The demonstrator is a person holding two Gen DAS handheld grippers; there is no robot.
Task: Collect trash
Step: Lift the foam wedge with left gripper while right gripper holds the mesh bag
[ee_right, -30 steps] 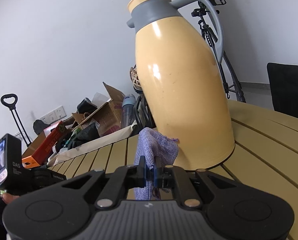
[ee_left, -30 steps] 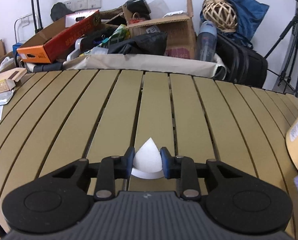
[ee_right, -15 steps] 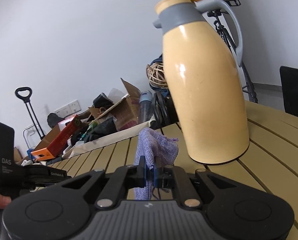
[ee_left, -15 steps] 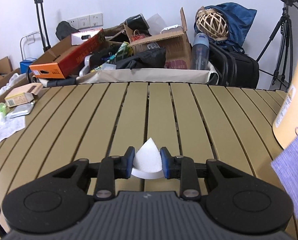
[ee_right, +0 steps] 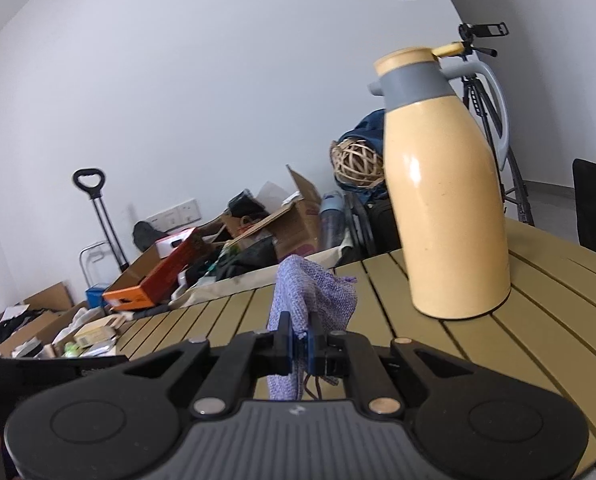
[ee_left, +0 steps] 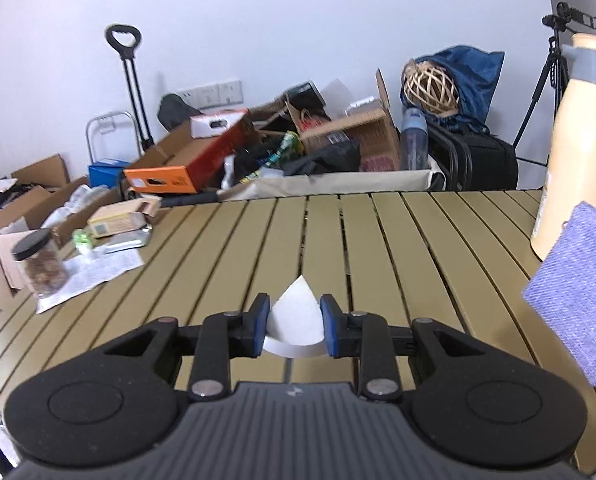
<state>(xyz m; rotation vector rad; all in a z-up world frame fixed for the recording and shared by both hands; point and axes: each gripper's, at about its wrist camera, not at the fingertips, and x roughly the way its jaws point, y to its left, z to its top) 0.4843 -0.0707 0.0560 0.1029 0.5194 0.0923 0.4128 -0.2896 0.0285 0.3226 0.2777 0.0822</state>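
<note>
- The left claw (ee_left: 293, 330) pinches a white paper cone (ee_left: 294, 318) between its blue pads, apex pointing forward and away from the palm, raised above the slatted worktop (ee_left: 398, 248).
- The right claw (ee_right: 301, 346) is pressed together on a purple cloth (ee_right: 312, 294), which stands up above the pads and hangs in a fold below them; from the left wrist the same cloth shows at the far right edge, so the two hands are close side by side.
- A tall yellow thermos (ee_right: 446, 200) stands upright on the worktop, ahead and right of the right claw, clear of the cloth.
- Other litter, namely a brown-filled jar (ee_left: 39, 266), printed paper sheets (ee_left: 93, 276) and a small carton (ee_left: 115, 222), lies at the worktop's far left, on the left claw's side.
- No bin shows in either view, so I cannot tell which way the cone must travel; the left hand is probably nearer the remaining litter.
</note>
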